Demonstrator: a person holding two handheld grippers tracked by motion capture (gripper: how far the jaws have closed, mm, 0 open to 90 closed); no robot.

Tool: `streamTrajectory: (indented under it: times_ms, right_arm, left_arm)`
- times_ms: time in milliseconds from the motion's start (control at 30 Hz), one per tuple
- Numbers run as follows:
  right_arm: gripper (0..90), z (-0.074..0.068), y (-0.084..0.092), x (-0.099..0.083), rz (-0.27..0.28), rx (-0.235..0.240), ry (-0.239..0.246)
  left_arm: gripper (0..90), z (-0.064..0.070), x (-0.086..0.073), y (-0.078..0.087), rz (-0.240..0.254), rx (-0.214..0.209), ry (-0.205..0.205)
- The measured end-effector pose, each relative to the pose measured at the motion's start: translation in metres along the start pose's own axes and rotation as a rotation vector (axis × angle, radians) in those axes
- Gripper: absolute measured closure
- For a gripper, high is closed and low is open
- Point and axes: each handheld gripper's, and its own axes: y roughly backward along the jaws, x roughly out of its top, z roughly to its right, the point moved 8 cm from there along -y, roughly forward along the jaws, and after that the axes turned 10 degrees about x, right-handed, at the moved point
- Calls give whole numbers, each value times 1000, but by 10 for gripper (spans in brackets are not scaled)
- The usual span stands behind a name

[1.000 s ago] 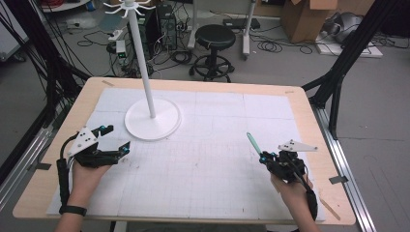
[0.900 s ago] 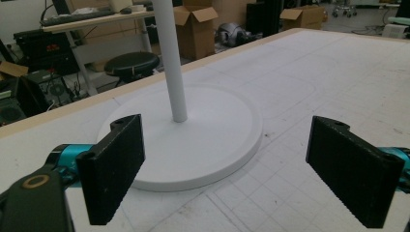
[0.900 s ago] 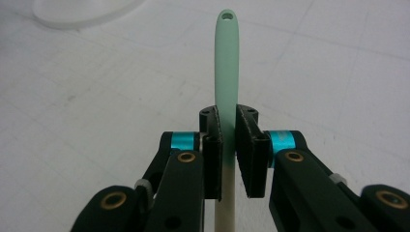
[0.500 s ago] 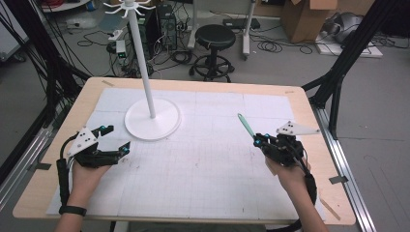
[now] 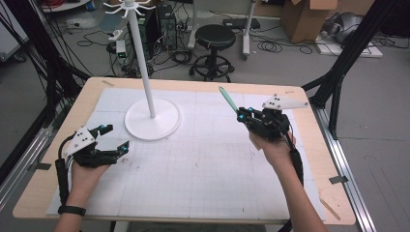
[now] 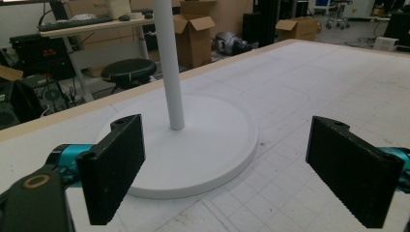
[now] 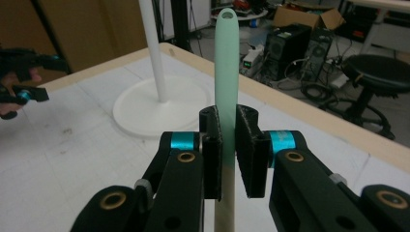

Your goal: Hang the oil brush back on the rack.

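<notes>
The jaws of the right gripper (image 5: 240,114) are clamped on a mint-green utensil handle (image 7: 226,67), lifted above the right side of the table (image 5: 203,212) and slanting up and away toward the far edge; a small hole shows at the handle's tip. The left gripper (image 5: 112,137) sits low near the table's left edge, jaws wide apart with nothing between them, facing the white stand (image 5: 153,121); its round base lies just beyond them.

Overhead and both low jaw-cameras share the white stand (image 5: 151,118).

Grey floor (image 5: 377,145); black stool (image 5: 216,36); cardboard boxes (image 5: 302,17).
</notes>
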Motion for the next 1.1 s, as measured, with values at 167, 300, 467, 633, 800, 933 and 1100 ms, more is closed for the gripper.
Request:
streamTrajectory:
  times_ms: [167, 300, 467, 633, 800, 933, 1100]
  right_arm:
    - [820, -5, -16, 26, 30, 37, 32]
    - [820, -13, -28, 48, 57, 59, 58]
    - [820, -24, -41, 72, 91, 84, 79]
    - [820, -33, -51, 94, 139, 100, 109]
    - [820, -40, -61, 109, 176, 114, 121]
    - [820, -45, -67, 121, 231, 116, 128]
    - [820, -51, -75, 132, 278, 142, 118]
  left_arm:
    - [145, 0, 2, 1, 7, -6, 6]
    - [145, 0, 4, 3, 16, -9, 15]
    - [145, -1, 5, 4, 24, -10, 20]
    - [145, -1, 6, 5, 32, -17, 32]
    - [145, -1, 7, 6, 39, -18, 36]
    - [145, -1, 8, 7, 41, -20, 40]
    - [145, -1, 8, 8, 46, -24, 43]
